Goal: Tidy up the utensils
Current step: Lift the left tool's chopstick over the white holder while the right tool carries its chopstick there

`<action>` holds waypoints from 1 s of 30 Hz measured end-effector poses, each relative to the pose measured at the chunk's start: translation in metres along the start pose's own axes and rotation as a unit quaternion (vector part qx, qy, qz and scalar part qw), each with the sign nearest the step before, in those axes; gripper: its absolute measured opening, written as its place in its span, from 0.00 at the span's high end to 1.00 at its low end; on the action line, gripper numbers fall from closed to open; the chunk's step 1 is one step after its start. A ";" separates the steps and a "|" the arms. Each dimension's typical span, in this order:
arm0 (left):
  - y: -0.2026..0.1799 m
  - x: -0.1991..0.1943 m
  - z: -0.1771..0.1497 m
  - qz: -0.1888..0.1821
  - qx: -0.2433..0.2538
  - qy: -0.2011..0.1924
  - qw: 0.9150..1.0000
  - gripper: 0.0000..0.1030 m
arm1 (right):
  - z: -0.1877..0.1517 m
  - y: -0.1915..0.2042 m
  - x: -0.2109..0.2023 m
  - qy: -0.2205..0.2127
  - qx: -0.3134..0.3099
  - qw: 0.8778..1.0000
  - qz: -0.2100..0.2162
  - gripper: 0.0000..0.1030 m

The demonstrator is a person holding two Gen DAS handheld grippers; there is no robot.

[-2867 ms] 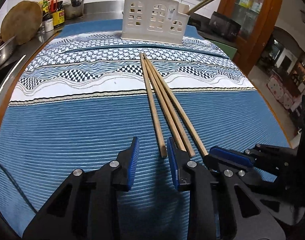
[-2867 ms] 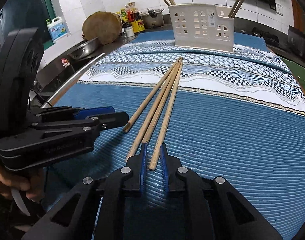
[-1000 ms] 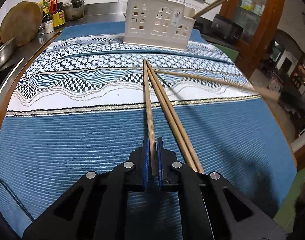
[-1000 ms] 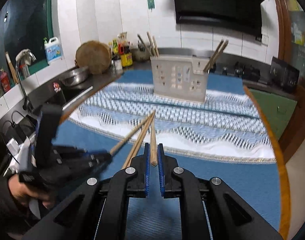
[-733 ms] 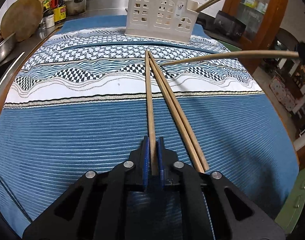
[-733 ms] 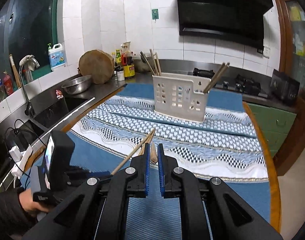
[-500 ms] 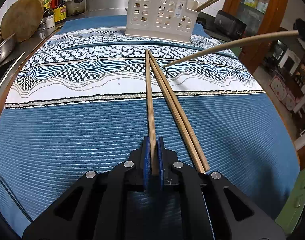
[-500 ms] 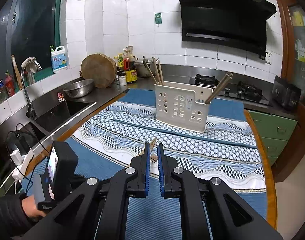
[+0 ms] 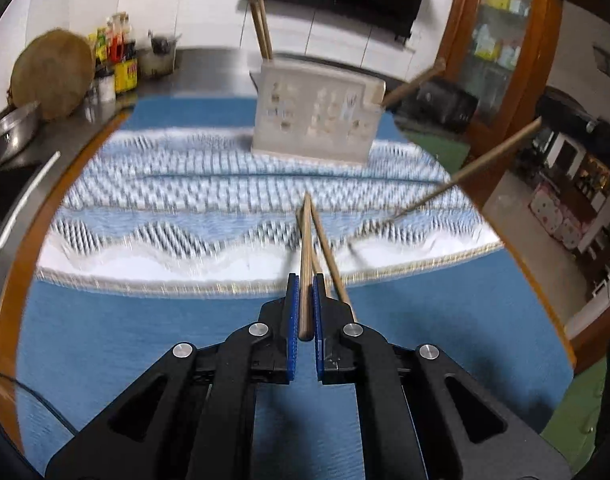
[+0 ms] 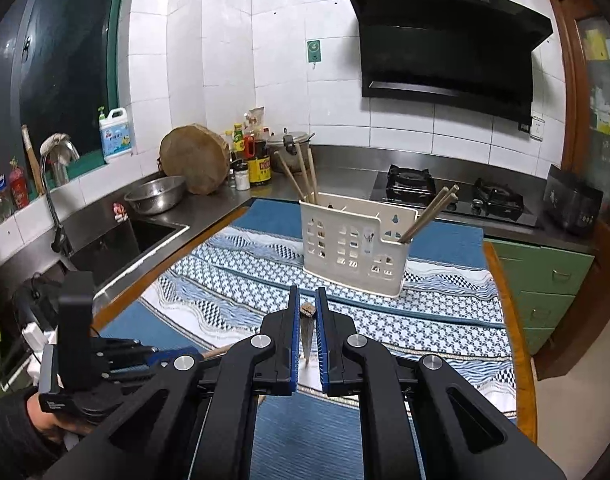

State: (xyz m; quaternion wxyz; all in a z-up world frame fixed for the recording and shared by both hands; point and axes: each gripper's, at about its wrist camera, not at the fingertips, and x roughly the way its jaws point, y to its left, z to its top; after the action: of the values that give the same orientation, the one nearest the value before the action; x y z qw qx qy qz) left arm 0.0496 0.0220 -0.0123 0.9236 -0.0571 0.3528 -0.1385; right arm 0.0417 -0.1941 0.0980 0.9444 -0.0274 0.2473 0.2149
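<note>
My left gripper [image 9: 304,308] is shut on a wooden chopstick [image 9: 305,256] and holds it lifted, pointing toward the white utensil holder [image 9: 315,120]. Other chopsticks [image 9: 331,264] lie on the cloth just right of it. My right gripper [image 10: 307,320] is shut on another chopstick [image 10: 307,328], seen end-on, raised above the table; that chopstick also shows in the left wrist view [image 9: 485,164] at the right, in the air. The holder [image 10: 355,248] stands ahead with several chopsticks [image 10: 303,176] in its end compartments. The left gripper shows low left in the right wrist view [image 10: 177,354].
A blue patterned cloth [image 10: 425,320] covers the round wooden table [image 10: 517,340]. A sink [image 10: 117,240], metal bowl [image 10: 155,194], chopping block [image 10: 195,164] and bottles stand at the left. A gas hob [image 10: 453,196] is behind the holder.
My left gripper has lifted its chopstick off the cloth and tilted up. My right gripper has risen further with its chopstick, whose tip swung upward.
</note>
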 end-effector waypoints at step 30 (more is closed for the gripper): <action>-0.015 0.003 0.171 -0.047 0.041 -0.107 0.992 0.95 | 0.135 -0.048 0.030 -0.065 -0.015 0.997 -0.026 0.93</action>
State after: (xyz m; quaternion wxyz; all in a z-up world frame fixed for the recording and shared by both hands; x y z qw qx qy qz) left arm 0.1628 0.0084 0.1164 0.9502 -0.0496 0.2427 -0.1889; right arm 0.1472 -0.2041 0.1996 0.9632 -0.0345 0.1816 0.1950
